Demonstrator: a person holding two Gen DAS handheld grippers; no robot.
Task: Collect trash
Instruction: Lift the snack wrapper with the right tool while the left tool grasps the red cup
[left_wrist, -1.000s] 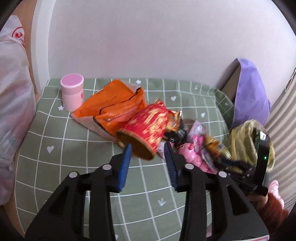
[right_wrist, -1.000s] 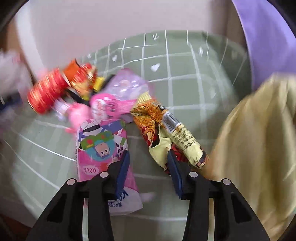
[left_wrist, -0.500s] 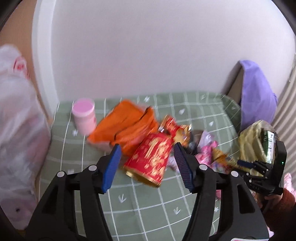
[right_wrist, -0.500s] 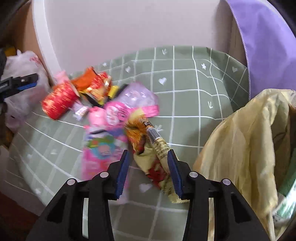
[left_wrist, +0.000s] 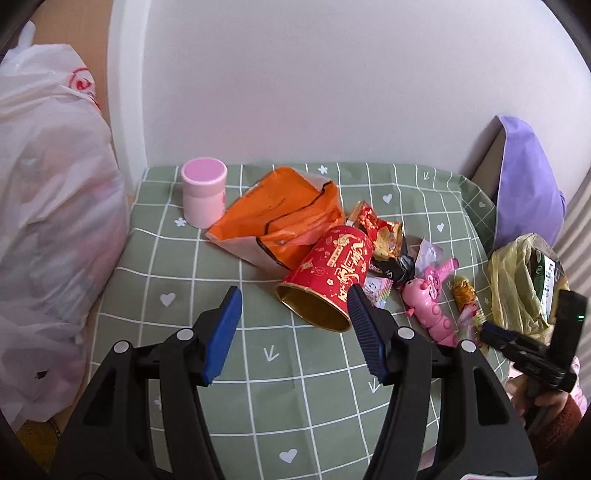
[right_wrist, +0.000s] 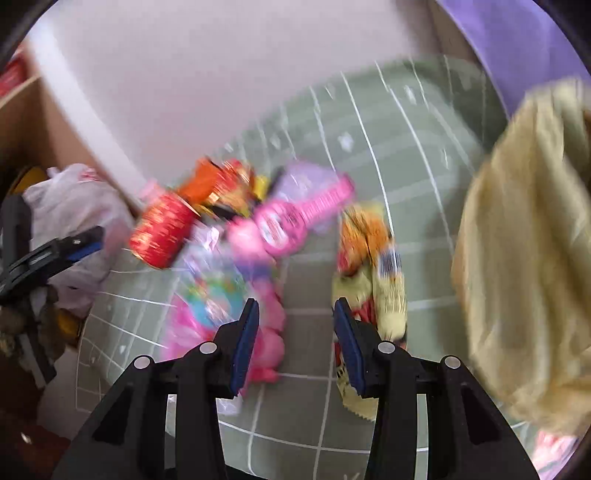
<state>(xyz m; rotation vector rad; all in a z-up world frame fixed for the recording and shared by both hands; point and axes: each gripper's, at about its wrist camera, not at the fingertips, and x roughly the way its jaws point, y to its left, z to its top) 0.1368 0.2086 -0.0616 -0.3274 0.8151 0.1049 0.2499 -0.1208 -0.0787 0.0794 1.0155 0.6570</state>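
Left wrist view: our left gripper (left_wrist: 293, 332) hangs w/ jaws wide, nothing between the pads; red paper cup (left_wrist: 327, 282) lies on its side just ahead on the green checked cloth (left_wrist: 177, 266), touching the orange bag (left_wrist: 280, 214) behind. Yellow trash bag (left_wrist: 517, 280) sits at the far right edge. Risk: the cup could roll or crush if we pinch its rim.

Right wrist view, blurry: our right gripper (right_wrist: 293, 341) is empty too, jaws apart, between the pink wrapper (right_wrist: 218, 317) & the yellow snack wrapper (right_wrist: 384, 288). Thin foil may slip from the pads.
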